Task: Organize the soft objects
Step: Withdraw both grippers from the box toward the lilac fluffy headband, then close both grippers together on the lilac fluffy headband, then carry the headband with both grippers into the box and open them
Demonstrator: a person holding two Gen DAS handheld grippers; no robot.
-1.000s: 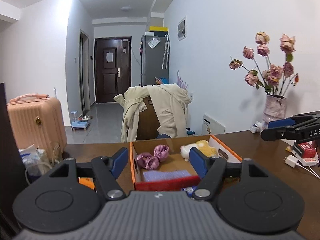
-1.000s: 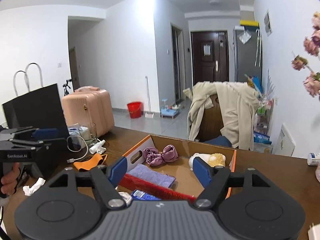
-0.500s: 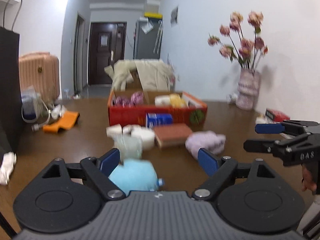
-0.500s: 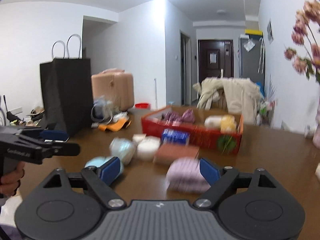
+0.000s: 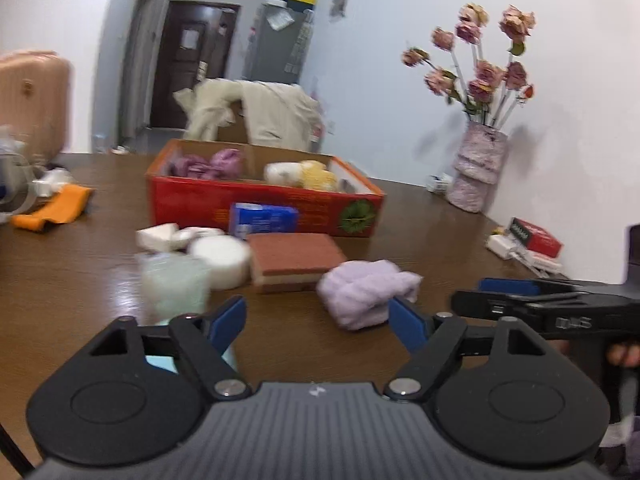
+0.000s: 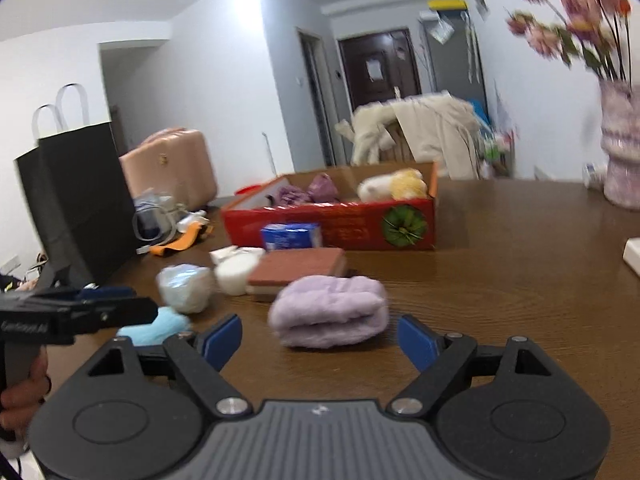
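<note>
A red cardboard box (image 5: 264, 208) (image 6: 332, 224) on the brown table holds purple cloth bundles and a white-and-yellow plush. In front of it lie a blue tissue pack (image 5: 264, 218), a brown sponge (image 5: 294, 256), a white roll (image 5: 220, 258), a pale bundle (image 5: 174, 284) and a folded lilac towel (image 5: 368, 292) (image 6: 328, 312). My left gripper (image 5: 316, 322) is closing with nothing between its pads; a light-blue soft thing (image 6: 156, 326) lies under its left finger. My right gripper (image 6: 319, 342) is also closing, with the lilac towel just ahead of its fingertips, untouched.
A vase of dried flowers (image 5: 478, 168) stands at the right by the wall, near a small red box (image 5: 536, 236) and a charger. A black paper bag (image 6: 80, 200), cables and an orange item (image 5: 52, 210) crowd the left. A coat-draped chair stands behind the box.
Both grippers came down from above the box to low over the table in front of it. The loose soft things came into view. The lilac towel now lies close before the right gripper.
</note>
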